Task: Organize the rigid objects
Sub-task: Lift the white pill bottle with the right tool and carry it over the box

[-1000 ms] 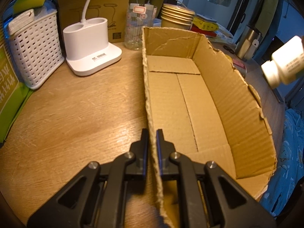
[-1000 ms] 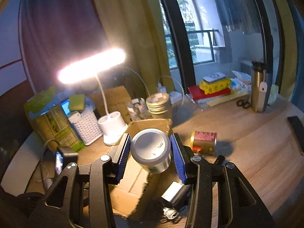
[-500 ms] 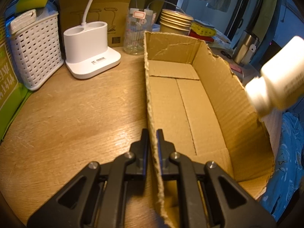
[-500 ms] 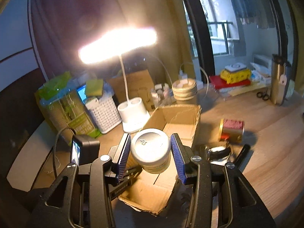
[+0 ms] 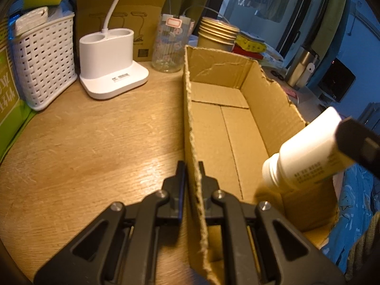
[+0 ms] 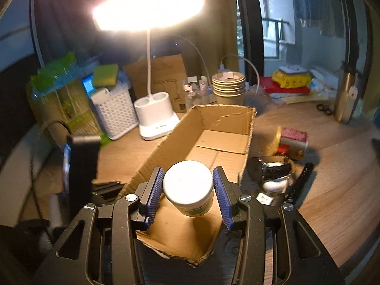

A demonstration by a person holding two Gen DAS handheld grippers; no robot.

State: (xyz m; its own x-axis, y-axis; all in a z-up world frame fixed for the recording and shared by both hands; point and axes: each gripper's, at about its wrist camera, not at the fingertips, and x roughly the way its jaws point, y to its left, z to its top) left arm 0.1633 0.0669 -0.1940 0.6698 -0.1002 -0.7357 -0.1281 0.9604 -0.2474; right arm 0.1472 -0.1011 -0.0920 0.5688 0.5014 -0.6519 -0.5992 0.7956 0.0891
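**A:** What are the two claws doing?

**B:** The left claw (image 5: pixel 192 174) is pinched together on the long left wall of an open cardboard box (image 5: pixel 228 128), one finger outside the wall and one inside. The right claw (image 6: pixel 188 187) is clamped on a white plastic bottle (image 6: pixel 188 186), with its blue ribbed pads (image 6: pixel 155 190) pressing the bottle's two sides.

**A:** Where is the bottle relative to the box?

**B:** It hangs in the air above the near end of the box. In the left wrist view the bottle (image 5: pixel 306 149) is tilted, cap end pointing down and inward over the box's right wall, and its printed label faces the camera. It does not touch the box floor; a shadow lies on the cardboard beneath it.

**A:** And the box itself?

**B:** It sits on a wooden surface (image 5: pixel 95 142). Its top edges are torn and ragged, and nothing shows on the floor of the box.

**A:** What lies around it?

**B:** Beyond the box's left side stands a white lamp base (image 5: pixel 109 64) with two round wells, and the lamp head (image 6: pixel 147 7) glows brightly overhead. Left of the base is a white woven basket (image 5: pixel 45 57). Behind the box's far end are a clear glass jar (image 5: pixel 171 45) and a stack of paper cups (image 6: pixel 228 83). To the right of the box, a small tin with a red top (image 6: pixel 293 140) lies on its side, and nearer is a cluster of dark small items too blurred to identify. A steel flask (image 6: pixel 345 95) stands far right.
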